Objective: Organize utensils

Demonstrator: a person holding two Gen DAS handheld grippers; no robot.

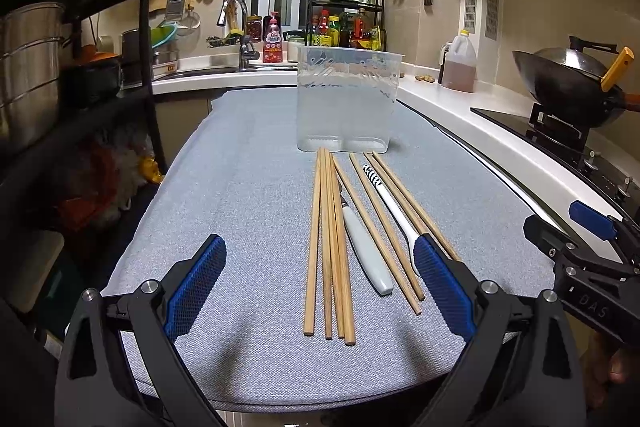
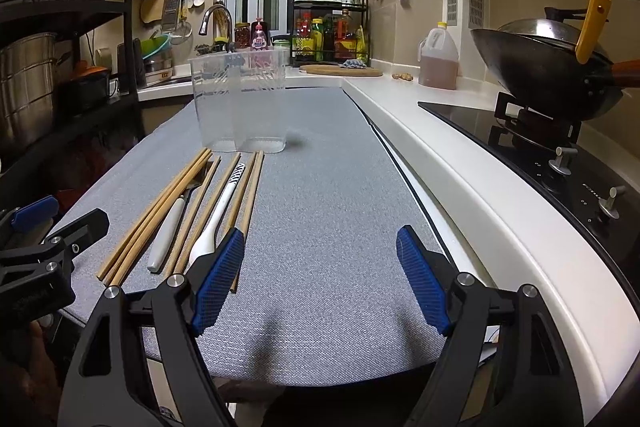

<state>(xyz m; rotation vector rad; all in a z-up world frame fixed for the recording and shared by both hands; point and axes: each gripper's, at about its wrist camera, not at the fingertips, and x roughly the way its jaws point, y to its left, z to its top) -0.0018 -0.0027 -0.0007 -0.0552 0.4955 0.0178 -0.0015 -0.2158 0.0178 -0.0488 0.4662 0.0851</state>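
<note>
Grey matting covers your table (image 1: pixel 248 187); wooden chopsticks (image 1: pixel 328 247) and two white-handled utensils (image 1: pixel 366 251) lie in a row before the clear holder (image 1: pixel 347 99). Your left gripper (image 1: pixel 320 287) and right gripper (image 2: pixel 320 279) hover, fingers apart, gripping nothing.

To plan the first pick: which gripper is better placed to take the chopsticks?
Probably the left gripper: open, with the chopsticks directly between its fingers. The right gripper faces bare mat.

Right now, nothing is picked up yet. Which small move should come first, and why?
Probably lower the open left claw onto the chopsticks lying just ahead of it on the mat: both claws are empty, and the clear holder behind them is empty too.
</note>
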